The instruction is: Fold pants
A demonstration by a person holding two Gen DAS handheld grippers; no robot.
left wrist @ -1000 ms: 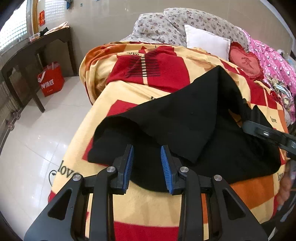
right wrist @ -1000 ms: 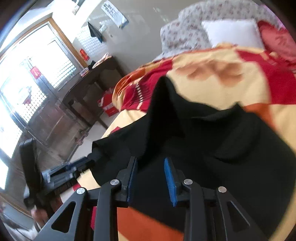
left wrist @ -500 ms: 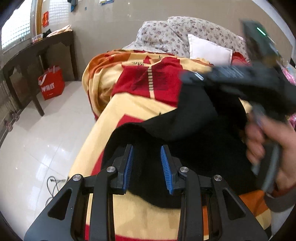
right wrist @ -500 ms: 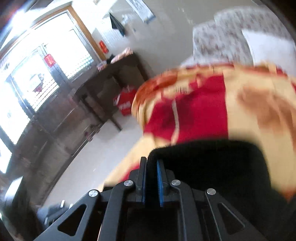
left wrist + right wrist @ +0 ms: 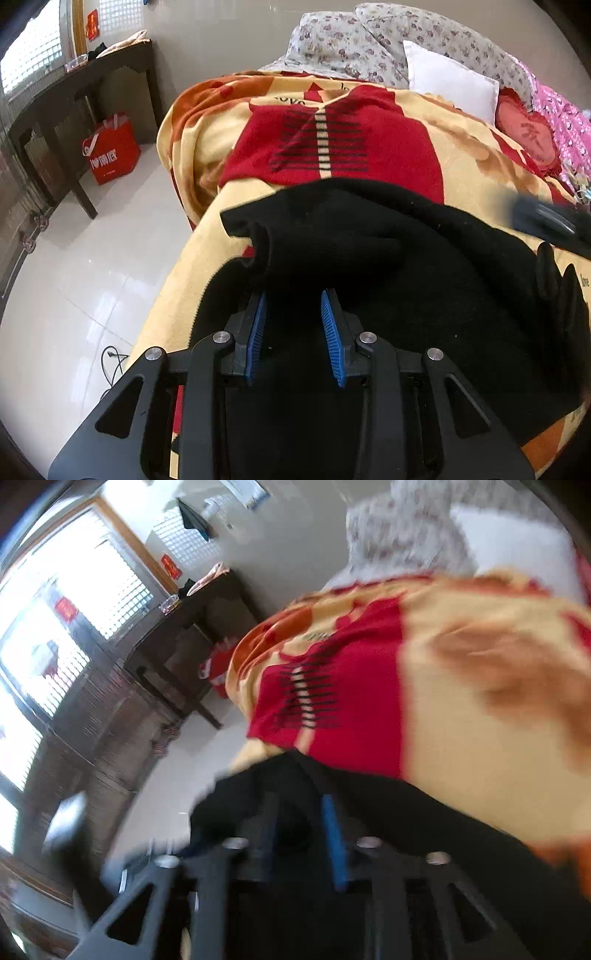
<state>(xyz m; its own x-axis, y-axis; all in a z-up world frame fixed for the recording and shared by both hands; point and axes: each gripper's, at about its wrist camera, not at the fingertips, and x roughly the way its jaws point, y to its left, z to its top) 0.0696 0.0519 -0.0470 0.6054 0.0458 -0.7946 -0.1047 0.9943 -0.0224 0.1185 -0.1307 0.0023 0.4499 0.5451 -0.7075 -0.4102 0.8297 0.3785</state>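
Black pants lie folded over on themselves on a red and yellow blanket, with a rolled edge near the bed's left side. My left gripper hovers low over the pants, open, with only cloth lying under the gap. In the blurred right wrist view my right gripper sits at the pants' edge, its jaws opening; dark cloth lies behind the gap and no pad presses on it. The right gripper's body shows as a blur at the right edge of the left wrist view.
The bed's left edge drops to a white tiled floor with a cable. A dark wooden table and a red bag stand by the wall. Pillows and a red heart cushion sit at the bed's head.
The right gripper shut on the pants' upper layer, carried it across toward the bed's left side, and now its jaws stand apart. The left gripper moved forward over the pants, still open.
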